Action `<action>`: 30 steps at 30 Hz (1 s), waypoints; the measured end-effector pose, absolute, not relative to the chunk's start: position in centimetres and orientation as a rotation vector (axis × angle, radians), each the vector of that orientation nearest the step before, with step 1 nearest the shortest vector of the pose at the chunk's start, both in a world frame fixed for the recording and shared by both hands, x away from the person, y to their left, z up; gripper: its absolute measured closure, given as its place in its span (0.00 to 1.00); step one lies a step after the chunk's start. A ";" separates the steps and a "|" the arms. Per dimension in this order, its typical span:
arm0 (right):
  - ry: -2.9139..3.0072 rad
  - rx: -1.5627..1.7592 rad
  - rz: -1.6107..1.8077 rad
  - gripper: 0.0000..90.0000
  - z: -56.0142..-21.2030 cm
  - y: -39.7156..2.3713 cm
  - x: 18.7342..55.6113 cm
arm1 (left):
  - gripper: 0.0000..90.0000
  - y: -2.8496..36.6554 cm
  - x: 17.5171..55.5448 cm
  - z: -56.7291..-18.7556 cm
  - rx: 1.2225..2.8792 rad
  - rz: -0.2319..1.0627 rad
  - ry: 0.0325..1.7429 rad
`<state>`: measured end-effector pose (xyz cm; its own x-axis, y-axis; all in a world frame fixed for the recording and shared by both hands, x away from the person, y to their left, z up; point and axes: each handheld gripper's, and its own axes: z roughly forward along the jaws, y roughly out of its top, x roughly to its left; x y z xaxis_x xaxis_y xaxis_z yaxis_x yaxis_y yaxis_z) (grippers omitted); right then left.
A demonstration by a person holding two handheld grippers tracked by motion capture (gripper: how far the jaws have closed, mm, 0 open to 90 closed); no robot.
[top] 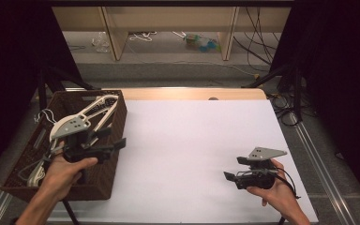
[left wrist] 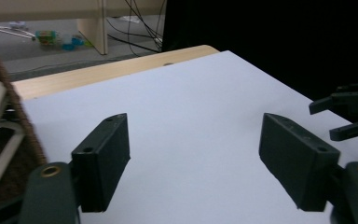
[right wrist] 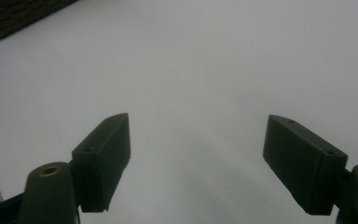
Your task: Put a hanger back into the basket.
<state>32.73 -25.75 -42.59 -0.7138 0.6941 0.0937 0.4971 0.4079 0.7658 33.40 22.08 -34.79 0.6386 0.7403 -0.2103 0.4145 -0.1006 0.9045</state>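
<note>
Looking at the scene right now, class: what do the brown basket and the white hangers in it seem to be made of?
The basket looks like woven wicker or rattan, matte dark brown: its walls show a fine plaited texture. It could be imitation. The hangers look like moulded plastic, smooth off-white, with thin open-framed arms and a slight sheen; painted metal cannot be ruled out.

text: none readable | labels: none | brands: none | numbers: none | signs: none
</note>
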 end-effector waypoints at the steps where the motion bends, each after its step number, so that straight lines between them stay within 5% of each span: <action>1: 2.419 1.039 1.203 0.26 -42.6 -25.8 32.7 | 0.25 21.5 33.3 -35.1 1.723 0.349 0.930; 14: 2.407 1.023 1.222 0.24 -42.7 -25.6 32.2 | 0.25 16.4 29.6 -38.3 1.815 0.325 0.789; 30: 2.299 1.037 1.351 0.23 -42.4 -25.8 28.8 | 0.23 17.1 27.3 -42.3 1.814 0.382 0.748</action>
<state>28.77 -25.82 -42.37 -0.7034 0.7018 0.1128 0.4402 0.3054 0.8443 27.32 17.10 -42.26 0.7499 0.6547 -0.0951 0.3068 -0.2168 0.9268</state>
